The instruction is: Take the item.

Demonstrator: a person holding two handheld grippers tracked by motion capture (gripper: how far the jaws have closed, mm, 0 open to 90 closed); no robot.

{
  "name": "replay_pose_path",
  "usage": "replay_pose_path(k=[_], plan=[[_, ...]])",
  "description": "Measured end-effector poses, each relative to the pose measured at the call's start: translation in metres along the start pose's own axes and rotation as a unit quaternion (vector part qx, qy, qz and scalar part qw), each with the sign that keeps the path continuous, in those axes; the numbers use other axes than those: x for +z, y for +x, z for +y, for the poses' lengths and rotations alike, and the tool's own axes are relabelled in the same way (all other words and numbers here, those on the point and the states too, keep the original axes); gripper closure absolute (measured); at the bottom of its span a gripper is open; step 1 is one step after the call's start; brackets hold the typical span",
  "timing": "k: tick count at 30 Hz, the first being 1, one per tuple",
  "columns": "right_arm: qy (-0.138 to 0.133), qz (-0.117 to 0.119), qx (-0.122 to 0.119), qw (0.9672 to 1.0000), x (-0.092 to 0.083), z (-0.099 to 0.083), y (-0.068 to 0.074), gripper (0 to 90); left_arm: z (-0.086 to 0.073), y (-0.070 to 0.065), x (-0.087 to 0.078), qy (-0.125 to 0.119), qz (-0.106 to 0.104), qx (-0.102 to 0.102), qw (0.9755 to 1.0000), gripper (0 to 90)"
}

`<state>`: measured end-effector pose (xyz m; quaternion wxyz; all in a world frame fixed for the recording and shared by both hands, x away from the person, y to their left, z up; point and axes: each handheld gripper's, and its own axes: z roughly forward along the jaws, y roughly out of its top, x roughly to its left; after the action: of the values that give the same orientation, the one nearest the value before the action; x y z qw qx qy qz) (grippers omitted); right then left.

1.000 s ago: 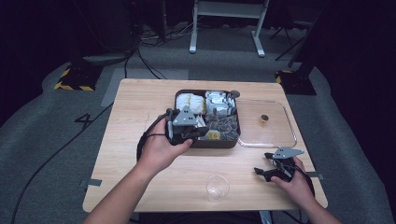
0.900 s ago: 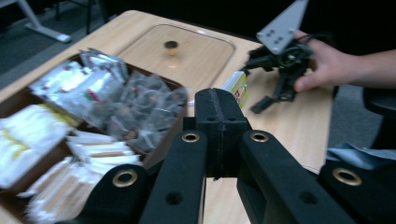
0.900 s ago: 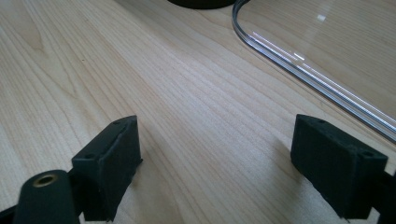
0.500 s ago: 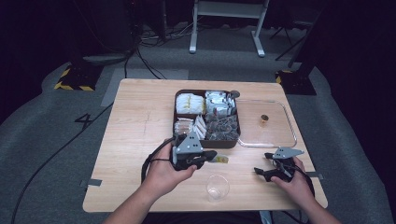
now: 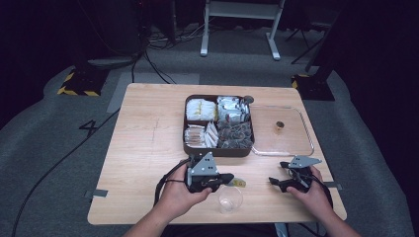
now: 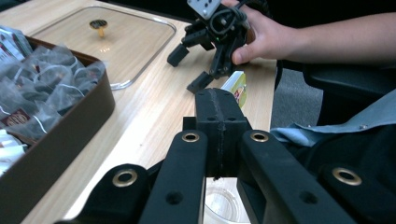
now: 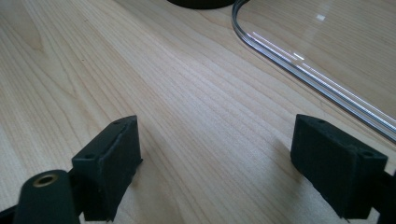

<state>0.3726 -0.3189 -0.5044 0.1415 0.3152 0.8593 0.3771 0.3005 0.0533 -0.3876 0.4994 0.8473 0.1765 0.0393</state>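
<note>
My left gripper [image 5: 231, 179] hangs near the table's front edge, shut on a small yellow-green tea packet [image 5: 238, 183]. In the left gripper view the packet [image 6: 236, 86] sticks out past the closed jaws. A small clear glass cup [image 5: 230, 200] stands just below and in front of that gripper, and its rim [image 6: 219, 205] shows under the jaws. My right gripper [image 5: 278, 174] rests at the front right, open with nothing in it; its jaws [image 7: 229, 168] stand wide over bare wood.
A dark brown compartment box [image 5: 193, 148] of tea bags and sachets sits mid-table. Its clear glass lid [image 5: 296, 140] with a brass knob [image 5: 279, 126] lies flat to the box's right. The lid's edge [image 7: 303, 60] runs close ahead of the right gripper.
The left gripper has drawn back from the box toward the front edge with the tea packet in it, ending beside the glass cup. The right gripper has stayed put.
</note>
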Motion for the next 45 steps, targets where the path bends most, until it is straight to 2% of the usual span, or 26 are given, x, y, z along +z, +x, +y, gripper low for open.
replay_pose_path(k=[16,20,21,22,24,28,38,40,41,43,44,45], plan=[[0.000,0.000,0.000,1.0000,0.000,0.000,0.000,16.2,-0.012,-0.012,0.009,0.004,-0.021,0.004,0.9998,90.0],[0.000,0.000,0.000,1.0000,0.000,0.000,0.000,16.2,-0.015,-0.014,0.012,0.014,-0.030,0.000,0.9994,89.9],[0.000,0.000,0.000,1.0000,0.000,0.000,0.000,16.2,-0.017,-0.013,0.013,0.019,-0.039,-0.013,0.9990,84.5],[0.000,0.000,0.000,1.0000,0.000,0.000,0.000,16.2,-0.018,-0.013,0.014,0.014,-0.042,-0.019,0.9988,76.1],[0.000,0.000,0.000,1.0000,0.000,0.000,0.000,16.2,-0.019,-0.014,0.015,0.009,-0.044,-0.020,0.9988,64.7],[0.000,-0.001,0.001,1.0000,0.000,0.000,0.000,16.2,-0.018,-0.015,0.014,0.001,-0.042,-0.017,0.9990,59.9],[0.000,-0.001,0.001,1.0000,0.000,0.000,0.000,16.2,-0.014,-0.010,0.004,-0.011,-0.017,0.000,0.9998,54.9],[0.000,-0.001,0.001,1.0000,0.000,0.000,0.000,16.2,-0.013,-0.007,-0.003,-0.014,-0.003,0.000,0.9999,52.6],[0.000,-0.001,0.001,1.0000,0.000,0.000,0.000,16.2,-0.013,-0.007,-0.003,-0.014,-0.003,0.000,0.9999,51.5],[0.000,-0.001,0.001,1.0000,0.000,0.000,0.000,16.2,-0.015,-0.001,-0.012,-0.015,0.018,-0.002,0.9997,50.3],[0.000,-0.001,0.001,1.0000,0.000,0.000,0.000,16.2,-0.015,-0.001,-0.012,-0.015,0.018,-0.002,0.9997,49.8],[0.000,-0.001,0.001,1.0000,0.000,0.000,0.000,16.2,-0.016,0.003,-0.018,-0.018,0.033,-0.005,0.9993,49.4]])
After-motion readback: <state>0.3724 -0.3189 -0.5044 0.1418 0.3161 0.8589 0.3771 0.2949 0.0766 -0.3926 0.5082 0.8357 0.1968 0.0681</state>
